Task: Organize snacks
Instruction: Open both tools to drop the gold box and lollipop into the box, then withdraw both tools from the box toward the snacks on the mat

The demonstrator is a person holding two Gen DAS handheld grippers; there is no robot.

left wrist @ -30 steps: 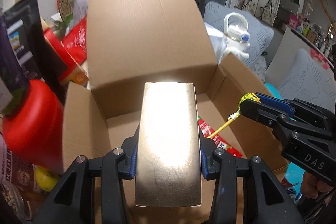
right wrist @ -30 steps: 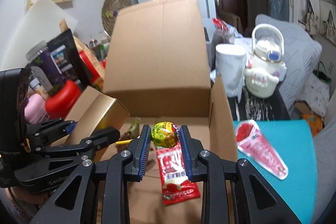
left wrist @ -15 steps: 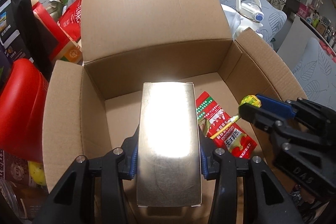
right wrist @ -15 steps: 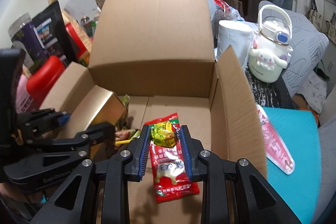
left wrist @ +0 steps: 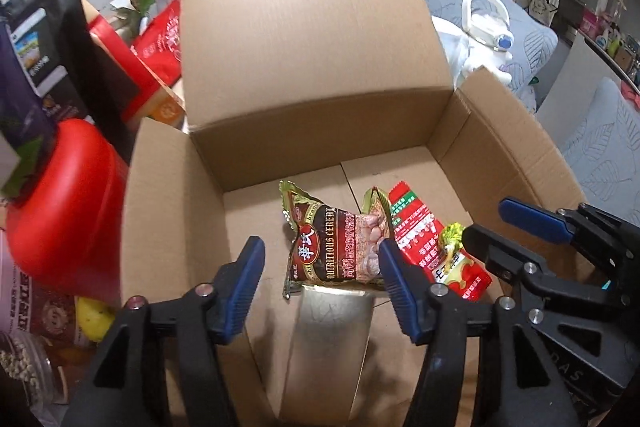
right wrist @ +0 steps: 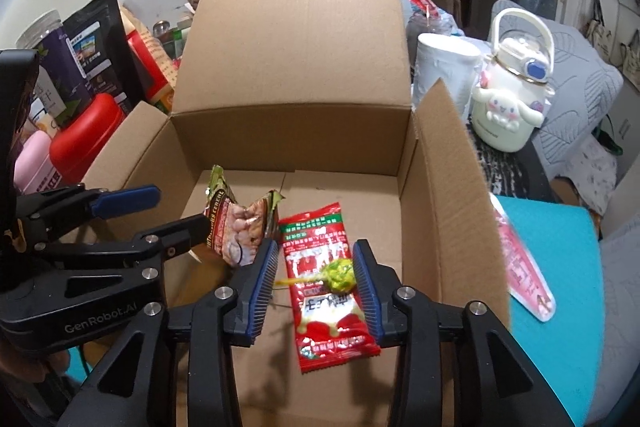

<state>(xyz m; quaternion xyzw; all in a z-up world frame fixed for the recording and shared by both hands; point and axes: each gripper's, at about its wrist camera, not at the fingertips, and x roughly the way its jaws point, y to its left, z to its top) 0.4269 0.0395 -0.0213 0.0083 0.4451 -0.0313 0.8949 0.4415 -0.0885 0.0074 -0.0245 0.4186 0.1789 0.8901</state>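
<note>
Fingers (left wrist: 394,287) of the left gripper (left wrist: 320,283) are spreading, the shiny gold carton (left wrist: 328,347) lying below them; right gripper (right wrist: 316,285) fingers are parting around the green-wrapped lollipop (right wrist: 338,277) inside the brown cardboard box (right wrist: 440,187).

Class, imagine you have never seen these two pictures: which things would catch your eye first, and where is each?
The big open cardboard box fills the middle of both views, its tall flap upright at the back. On its floor lie a red sachet with a green lollipop on it and a brown cereal packet partly over a gold box. The left gripper and right gripper hover there, jaws opening, gripping nothing.
</note>
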